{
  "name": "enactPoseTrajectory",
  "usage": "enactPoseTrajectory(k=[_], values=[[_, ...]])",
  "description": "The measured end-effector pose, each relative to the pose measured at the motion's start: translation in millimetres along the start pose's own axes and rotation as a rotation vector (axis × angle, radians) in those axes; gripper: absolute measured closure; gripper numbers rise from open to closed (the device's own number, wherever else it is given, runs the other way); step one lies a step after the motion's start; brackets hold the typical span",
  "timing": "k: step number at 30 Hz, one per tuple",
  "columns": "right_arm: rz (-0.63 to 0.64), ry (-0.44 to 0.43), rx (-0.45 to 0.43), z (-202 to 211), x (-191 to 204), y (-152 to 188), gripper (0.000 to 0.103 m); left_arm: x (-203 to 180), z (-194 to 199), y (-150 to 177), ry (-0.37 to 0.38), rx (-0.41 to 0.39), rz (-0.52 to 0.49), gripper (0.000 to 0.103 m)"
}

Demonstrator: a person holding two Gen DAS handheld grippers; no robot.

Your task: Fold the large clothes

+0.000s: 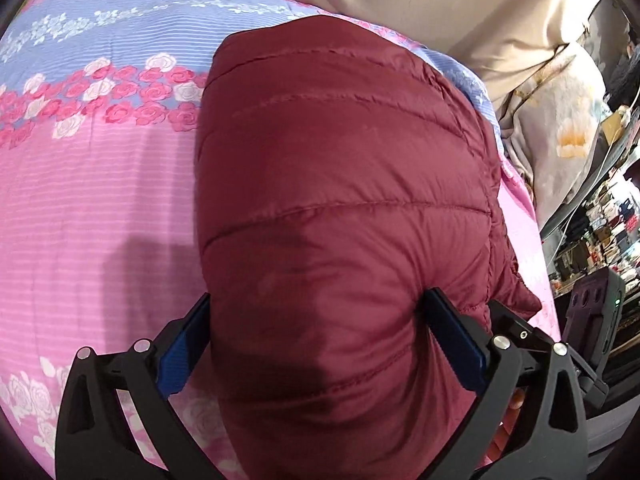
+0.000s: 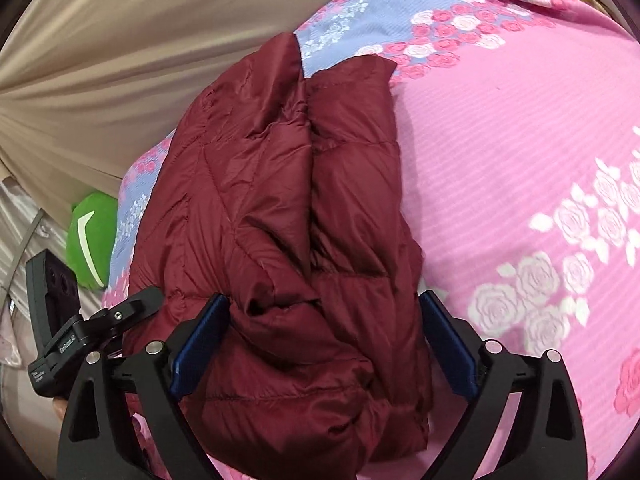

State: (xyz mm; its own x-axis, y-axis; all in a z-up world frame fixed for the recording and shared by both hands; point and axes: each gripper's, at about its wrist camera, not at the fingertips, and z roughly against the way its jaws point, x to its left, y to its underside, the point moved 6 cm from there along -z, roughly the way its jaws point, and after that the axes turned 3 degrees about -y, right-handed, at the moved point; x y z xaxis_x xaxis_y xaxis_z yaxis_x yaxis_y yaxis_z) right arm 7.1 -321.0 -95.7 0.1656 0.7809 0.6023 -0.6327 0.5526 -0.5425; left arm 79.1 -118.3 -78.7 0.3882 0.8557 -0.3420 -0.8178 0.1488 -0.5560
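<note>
A dark red quilted puffer jacket (image 1: 340, 184) lies folded in a thick bundle on a pink and blue floral bedspread (image 1: 92, 184). My left gripper (image 1: 318, 312) has its jaws wide apart, one on each side of the jacket's near end, which bulges between the blue pads (image 1: 182, 344). In the right wrist view the jacket (image 2: 280, 208) shows crumpled folded layers. My right gripper (image 2: 322, 320) also straddles the bundle with jaws wide, pads (image 2: 448, 344) against its sides. Whether either one squeezes the fabric is unclear.
A beige curtain (image 2: 120, 60) hangs behind the bed. A green plush object (image 2: 92, 236) sits at the bed's left edge. Beige bedding (image 1: 560, 120) and cluttered shelves (image 1: 600, 232) lie to the right. The bedspread (image 2: 520, 140) stretches to the right.
</note>
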Motion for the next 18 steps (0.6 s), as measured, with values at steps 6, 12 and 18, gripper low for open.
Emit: enactPoseTrajectory(k=[6,12,18], values=[[0.044,-0.013,-0.010,-4.8,9.4,3.9,0.007,-4.0,-3.6,-1.7,-0.028,-0.010,-0.028,0.005],[0.048,-0.029,-0.007,-12.3,13.9,1.6,0.009,-7.2,-7.8,-4.9,-0.039,-0.020,-0.049,0.005],[0.027,-0.064,0.007,-17.8,13.8,-0.9,0.028,-8.2,-11.6,-10.9,-0.049,-0.024,-0.070,0.005]])
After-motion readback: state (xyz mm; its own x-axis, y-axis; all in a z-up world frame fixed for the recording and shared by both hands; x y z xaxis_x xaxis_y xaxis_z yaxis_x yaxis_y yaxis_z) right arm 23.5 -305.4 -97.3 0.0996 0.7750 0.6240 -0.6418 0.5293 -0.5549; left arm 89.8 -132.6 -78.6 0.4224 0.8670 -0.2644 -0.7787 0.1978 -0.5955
